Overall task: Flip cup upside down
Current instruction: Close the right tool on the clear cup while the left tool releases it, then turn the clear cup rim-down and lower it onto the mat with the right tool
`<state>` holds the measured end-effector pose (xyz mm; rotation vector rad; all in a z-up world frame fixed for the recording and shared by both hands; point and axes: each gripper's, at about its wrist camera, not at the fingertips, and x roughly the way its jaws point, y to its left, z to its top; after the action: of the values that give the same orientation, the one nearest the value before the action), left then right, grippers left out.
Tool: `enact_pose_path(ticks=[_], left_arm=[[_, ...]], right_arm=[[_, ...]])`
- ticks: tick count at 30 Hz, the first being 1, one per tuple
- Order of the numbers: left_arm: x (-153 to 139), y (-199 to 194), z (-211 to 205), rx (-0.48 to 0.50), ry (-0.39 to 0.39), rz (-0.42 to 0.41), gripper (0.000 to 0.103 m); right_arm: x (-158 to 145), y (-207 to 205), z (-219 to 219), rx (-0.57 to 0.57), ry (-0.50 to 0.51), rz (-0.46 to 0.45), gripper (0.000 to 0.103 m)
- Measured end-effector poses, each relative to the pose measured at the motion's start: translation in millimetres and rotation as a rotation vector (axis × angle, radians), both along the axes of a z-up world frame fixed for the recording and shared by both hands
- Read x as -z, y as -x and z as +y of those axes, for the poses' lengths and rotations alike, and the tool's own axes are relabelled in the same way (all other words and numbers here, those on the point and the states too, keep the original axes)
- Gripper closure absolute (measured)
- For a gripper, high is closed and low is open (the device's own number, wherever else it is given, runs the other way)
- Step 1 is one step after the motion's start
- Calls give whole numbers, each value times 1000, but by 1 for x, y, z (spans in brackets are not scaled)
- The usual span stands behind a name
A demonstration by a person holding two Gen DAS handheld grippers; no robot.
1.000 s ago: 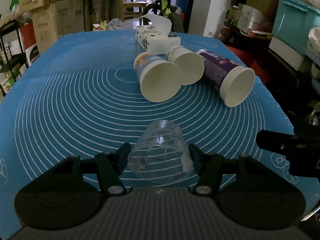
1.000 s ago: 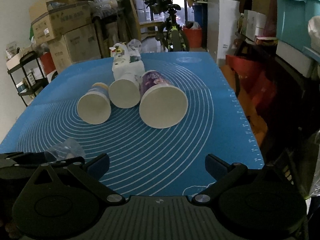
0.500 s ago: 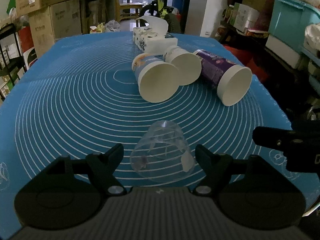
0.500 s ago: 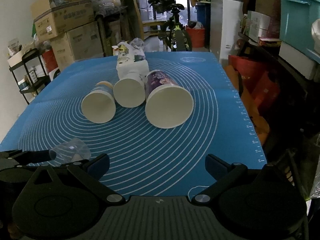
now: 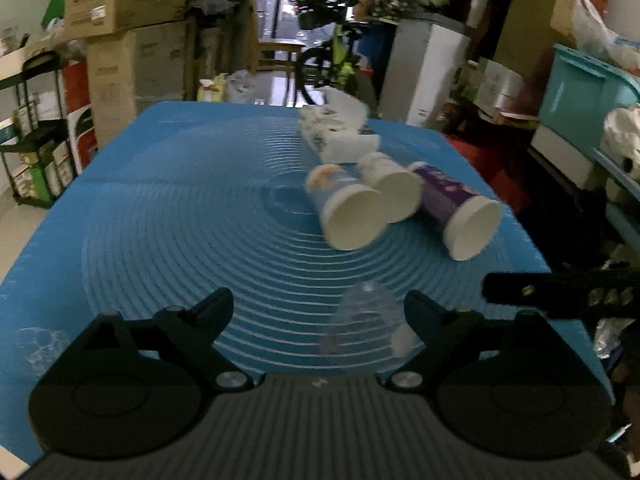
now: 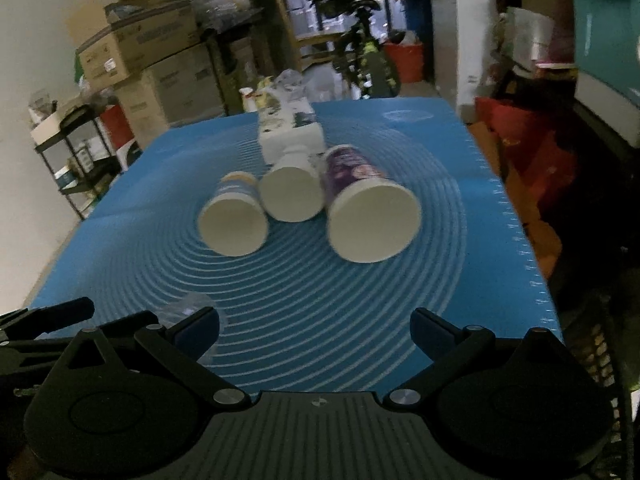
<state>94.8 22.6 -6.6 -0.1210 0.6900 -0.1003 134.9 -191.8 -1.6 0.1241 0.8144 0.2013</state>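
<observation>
Left wrist view gives me the clearest look at the clear plastic cup [image 5: 366, 322]: it stands mouth-down on the blue silicone mat with white concentric rings [image 5: 168, 216], wider at the bottom than at the closed top, with a pale patch low on its right side. It is blurred and see-through, so I can read little more of it. My left gripper [image 5: 318, 304] has its jaws spread wide and holds nothing; the cup sits between the fingertips but close to the right one, and I cannot tell if it touches that finger.

Only this view shows the right gripper's black finger [image 5: 560, 286], reaching in from the right edge, near the cup but apart from it.

From the right wrist view, I see my right gripper [image 6: 316, 322] also gaping wide over bare mat, gripping nothing. Here the cup [image 6: 190, 306] is only a faint shape at lower left, partly hidden behind the gripper's left fingertip, with the left gripper's black finger [image 6: 48, 314] just beside it.

Both views show three paper cups lying on their sides, mouths towards me: a blue one [image 5: 344, 210], a white one [image 5: 392, 186] and a purple one [image 5: 460, 216], with a white printed tissue box [image 5: 340, 138] behind them.
</observation>
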Motion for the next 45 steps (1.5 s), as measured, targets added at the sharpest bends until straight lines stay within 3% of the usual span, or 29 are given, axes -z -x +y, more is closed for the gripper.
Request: enact_pose_path(ticks=[4, 10, 16, 22, 25, 26, 27, 38, 45], left_arm=[[10, -4, 25, -89, -54, 9, 11], [27, -10, 58, -185, -49, 18, 11], [37, -11, 72, -172, -85, 34, 11], [38, -11, 75, -146, -84, 37, 11], [39, -11, 74, -138, -85, 32, 11], [39, -10, 73, -135, -87, 30, 11], [39, -10, 73, -134, -88, 28, 11], [39, -10, 72, -123, -76, 26, 11], [39, -9, 71, -121, -70, 26, 11]], right_arm=[[-7, -12, 18, -43, -21, 41, 2], [-2, -31, 47, -75, -18, 120, 6], [17, -55, 65, -62, -70, 251, 17], [21, -70, 74, -34, -110, 298, 23], [25, -80, 75, -12, -140, 331, 37], [27, -84, 74, -2, -149, 346, 49], [30, -86, 74, 8, -154, 364, 53], [48, -89, 79, 10, -181, 434, 53], [51, -88, 79, -12, -202, 389, 54]])
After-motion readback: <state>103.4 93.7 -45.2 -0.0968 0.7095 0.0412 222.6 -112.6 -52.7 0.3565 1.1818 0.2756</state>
